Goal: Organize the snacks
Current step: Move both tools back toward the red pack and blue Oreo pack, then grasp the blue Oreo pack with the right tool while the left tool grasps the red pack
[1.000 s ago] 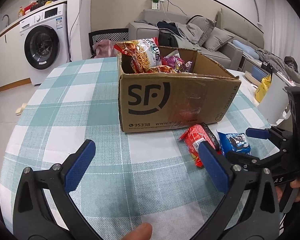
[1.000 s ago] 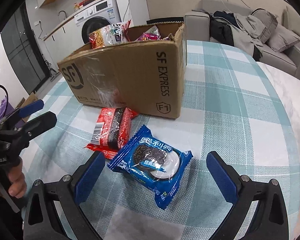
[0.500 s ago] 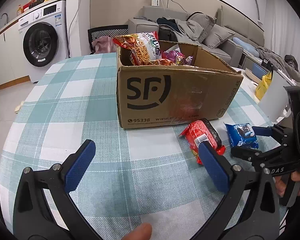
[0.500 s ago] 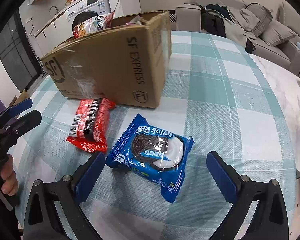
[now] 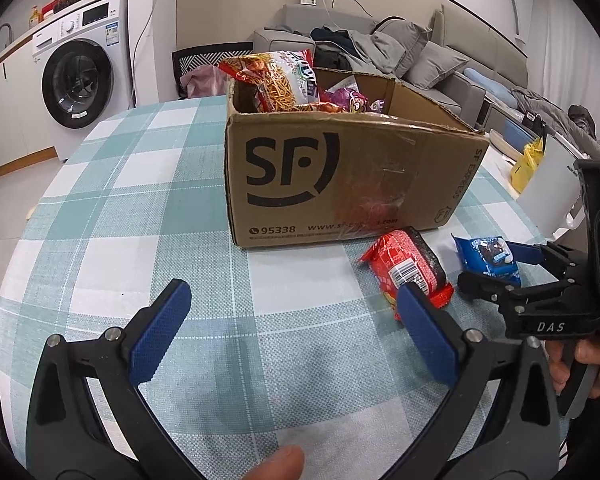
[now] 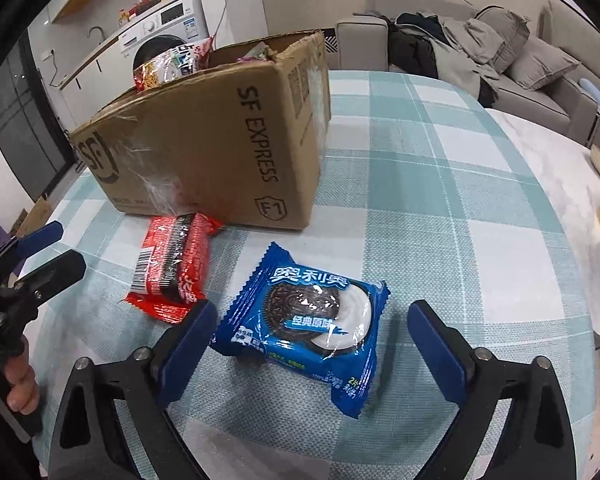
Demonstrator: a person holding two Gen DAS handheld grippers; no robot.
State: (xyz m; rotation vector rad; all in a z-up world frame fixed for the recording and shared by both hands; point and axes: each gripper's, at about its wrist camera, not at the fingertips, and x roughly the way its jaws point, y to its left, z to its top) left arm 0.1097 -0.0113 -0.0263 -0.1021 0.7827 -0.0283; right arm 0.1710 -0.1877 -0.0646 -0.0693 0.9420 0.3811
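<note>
Right gripper (image 6: 310, 342), wide a second ago, now closes around the blue cookie packet (image 6: 308, 320), not yet gripping, beside the cardboard box (image 6: 220, 148); left gripper (image 5: 292, 336) gapes empty

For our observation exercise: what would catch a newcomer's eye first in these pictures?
The big brown cardboard box on the checked tablecloth, with snack bags poking out of its top. Next, the blue cookie packet lying between the right gripper, whose jaws are closing on it, and the red snack packet lying beside it, by the box.
</note>
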